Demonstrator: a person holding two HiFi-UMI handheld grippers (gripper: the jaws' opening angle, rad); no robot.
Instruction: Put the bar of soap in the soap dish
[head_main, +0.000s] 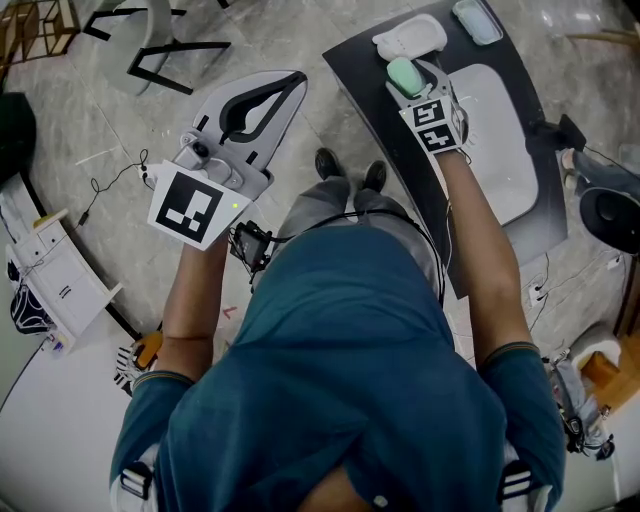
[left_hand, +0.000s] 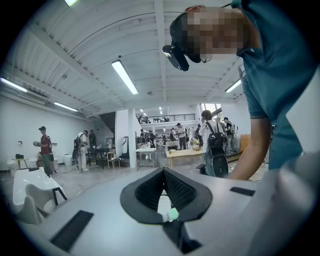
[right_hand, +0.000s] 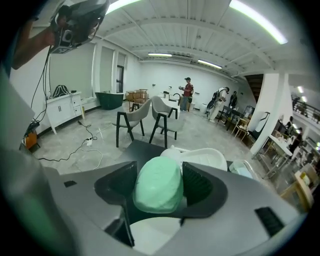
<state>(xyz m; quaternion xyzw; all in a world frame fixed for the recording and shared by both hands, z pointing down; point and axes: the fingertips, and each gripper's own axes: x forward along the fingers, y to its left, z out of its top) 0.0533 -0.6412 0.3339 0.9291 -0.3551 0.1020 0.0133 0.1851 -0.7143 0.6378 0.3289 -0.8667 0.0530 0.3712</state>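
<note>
A pale green bar of soap (right_hand: 158, 185) sits between the jaws of my right gripper (right_hand: 159, 186), which is shut on it. From the head view, that right gripper (head_main: 410, 78) hovers with the soap (head_main: 405, 77) over the dark countertop (head_main: 372, 100), just short of the white soap dish (head_main: 412, 38). The dish (right_hand: 199, 158) shows right behind the soap in the right gripper view. My left gripper (head_main: 262, 97) is held off to the left over the floor, its jaws nearly together with nothing between them. In the left gripper view it (left_hand: 162, 192) points toward the room.
A white sink basin (head_main: 500, 140) is set in the countertop right of the right gripper. A small translucent tray (head_main: 477, 20) lies at the counter's far end. Chairs (right_hand: 150, 117) stand on the floor beyond the counter. A cable (head_main: 110, 180) trails across the floor at left.
</note>
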